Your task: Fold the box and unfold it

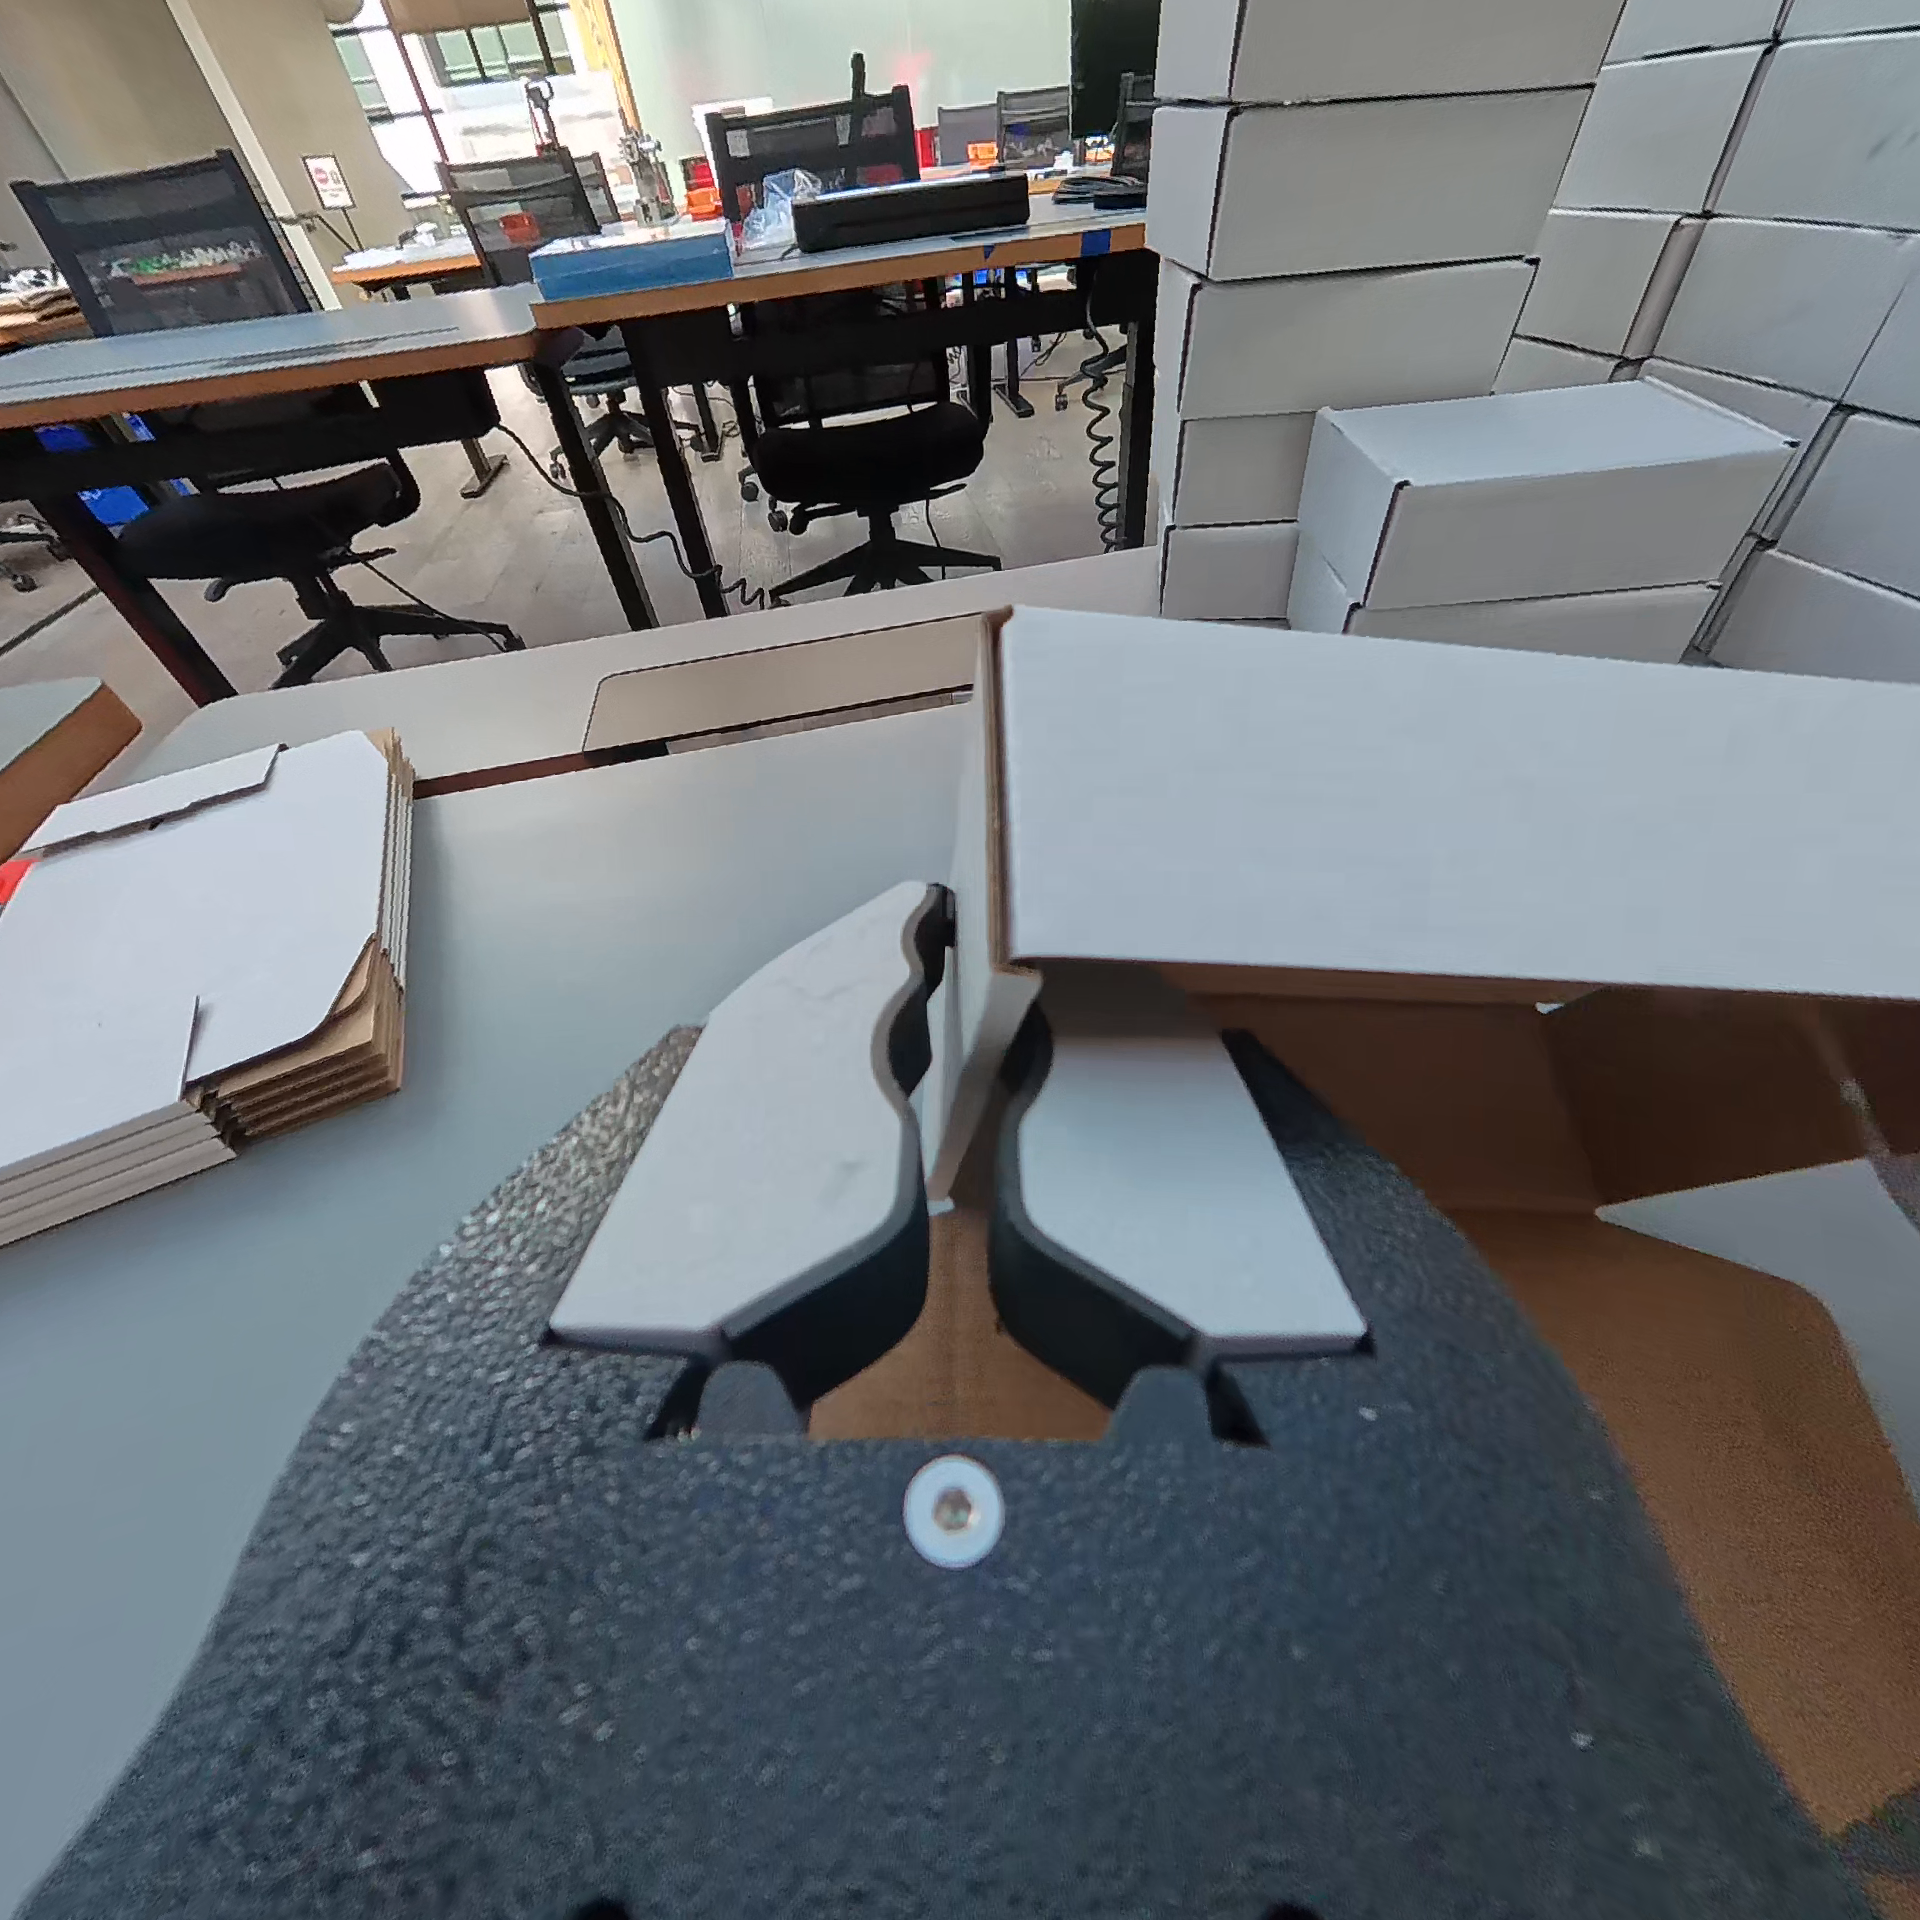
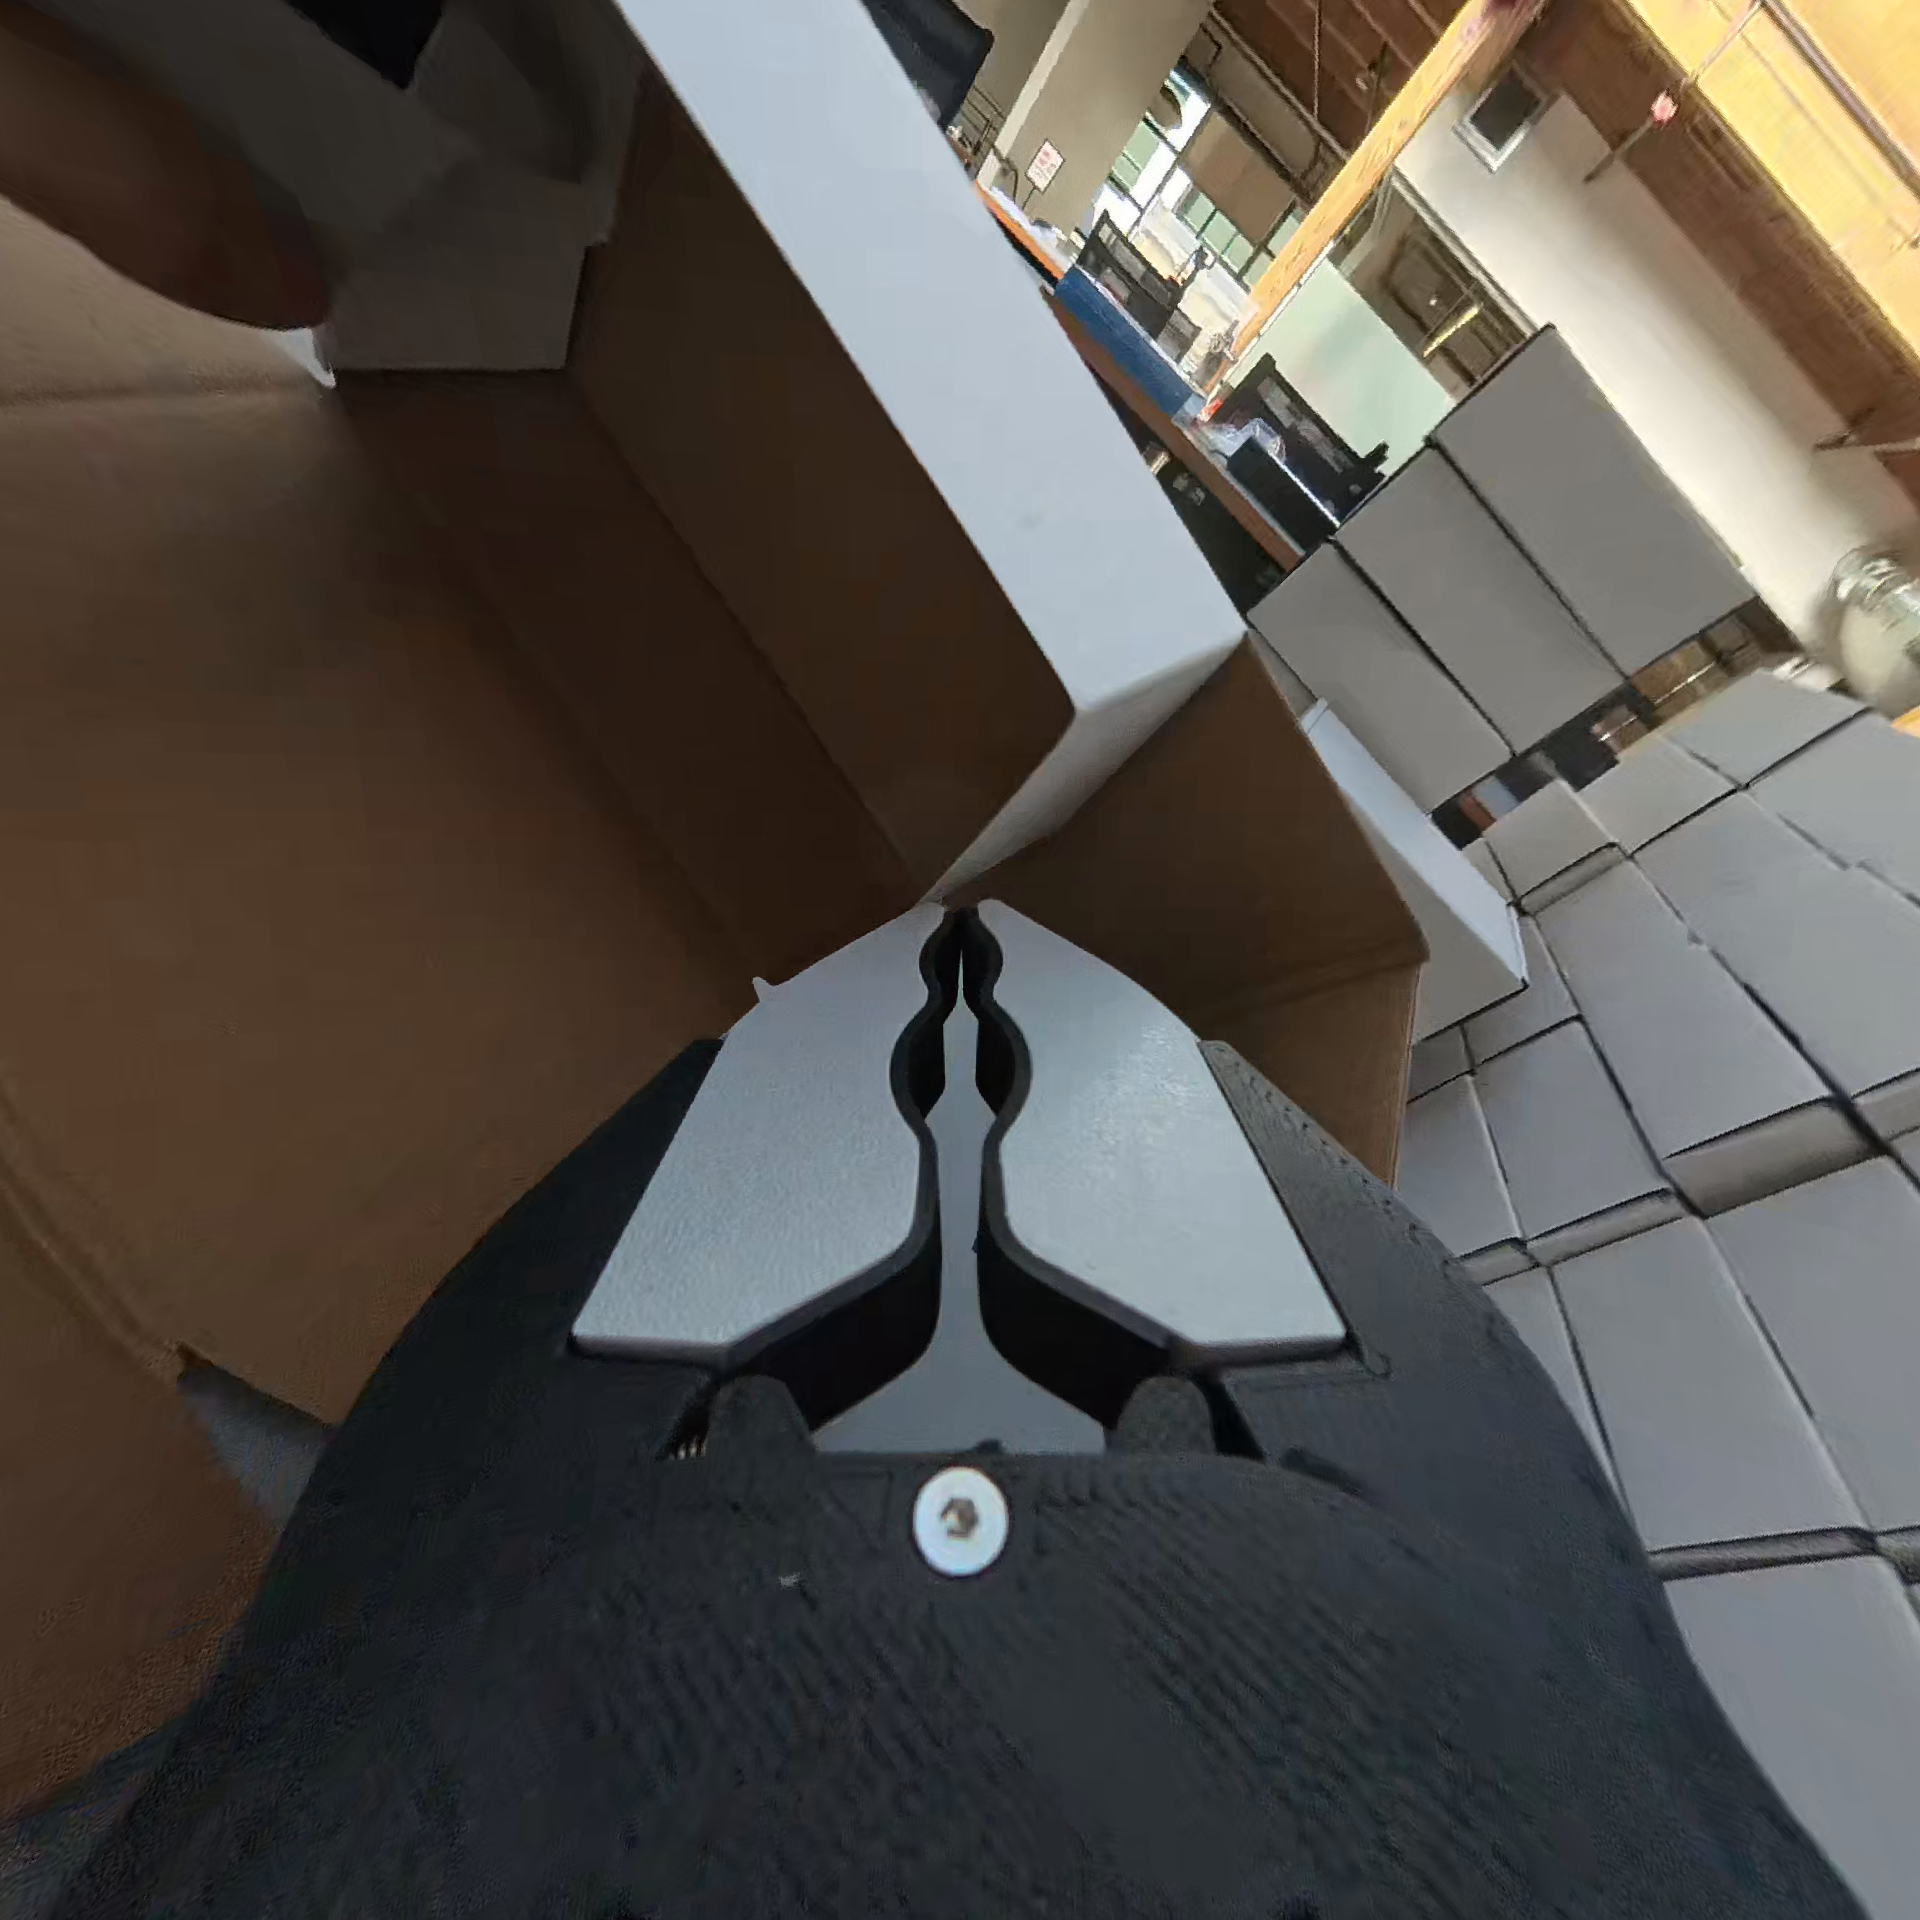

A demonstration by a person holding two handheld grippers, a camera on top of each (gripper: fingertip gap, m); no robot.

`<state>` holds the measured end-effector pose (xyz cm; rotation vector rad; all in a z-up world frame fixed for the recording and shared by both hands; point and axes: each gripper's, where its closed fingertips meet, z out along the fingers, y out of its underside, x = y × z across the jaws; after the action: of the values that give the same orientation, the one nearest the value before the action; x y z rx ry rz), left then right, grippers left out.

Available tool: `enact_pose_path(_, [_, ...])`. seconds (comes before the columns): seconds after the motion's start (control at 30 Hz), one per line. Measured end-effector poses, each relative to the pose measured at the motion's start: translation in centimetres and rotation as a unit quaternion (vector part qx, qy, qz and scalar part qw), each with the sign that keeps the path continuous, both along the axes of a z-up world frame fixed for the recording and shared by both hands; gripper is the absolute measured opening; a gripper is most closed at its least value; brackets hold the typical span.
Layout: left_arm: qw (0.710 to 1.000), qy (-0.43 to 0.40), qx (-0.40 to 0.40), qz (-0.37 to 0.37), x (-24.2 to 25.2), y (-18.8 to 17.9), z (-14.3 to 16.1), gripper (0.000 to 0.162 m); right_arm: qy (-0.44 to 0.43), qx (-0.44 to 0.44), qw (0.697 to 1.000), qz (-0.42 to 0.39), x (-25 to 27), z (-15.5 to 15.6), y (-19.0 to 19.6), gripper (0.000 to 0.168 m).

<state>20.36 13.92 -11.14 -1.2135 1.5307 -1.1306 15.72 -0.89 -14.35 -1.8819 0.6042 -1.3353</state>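
On the grey table (image 1: 644,935), largest item first: wall of finished white boxes (image 1: 1558,312) stacked from 12 to 3 o'clock in the left wrist view. Next, the box (image 1: 1455,800) being worked: half-formed, white outside, brown inside, sitting dead ahead to 2 o'clock of the left gripper (image 1: 961,997). Its big white panel runs with the long axis left-right, out toward 3 o'clock; brown base lies flat under and right of the claw. Stack of flat blanks (image 1: 208,956) sits at 9 o'clock, well apart, untouched.

Left gripper: jaws nearly closed, pinching a thin upright white side flap of the box at its left end. Firm hold, by the look.

Right gripper (image 2: 961,925): jaws pressed together at the tips, nothing visibly between them. Tips sit right at the corner where the white panel (image 2: 935,364) meets the brown end flap (image 2: 1247,883); contact looks likely, can't confirm. Brown interior fills 9 to 12 o'clock in that view.

Key relation: box spans between both claws, left holds one end, right pokes at the opposite corner from 6 o'clock. My read: fold is mid-way, end flap not tucked yet. Right is the nearer one for pushing that flap inward while left anchors. Risk: panel springs back if left slips.
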Motion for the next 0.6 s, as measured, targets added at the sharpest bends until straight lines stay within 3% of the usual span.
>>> enact_pose_path(0.17, [0.999,0.032,-0.037,-0.004,0.4,-0.2,-1.3,0.008,-0.032,-0.192,0.981,0.012,0.9,-2.0,2.9,0.0])
enact_pose_path(0.33, [0.998,0.049,-0.031,-0.001,0.6,0.1,-2.8,0.008,0.018,-0.319,0.947,0.045,2.1,-5.4,5.1,0.0])
enact_pose_path(0.6, [0.998,0.054,-0.014,-0.005,1.0,0.2,-2.8,0.007,0.059,-0.373,0.923,0.069,2.6,-6.7,5.7,0.0])
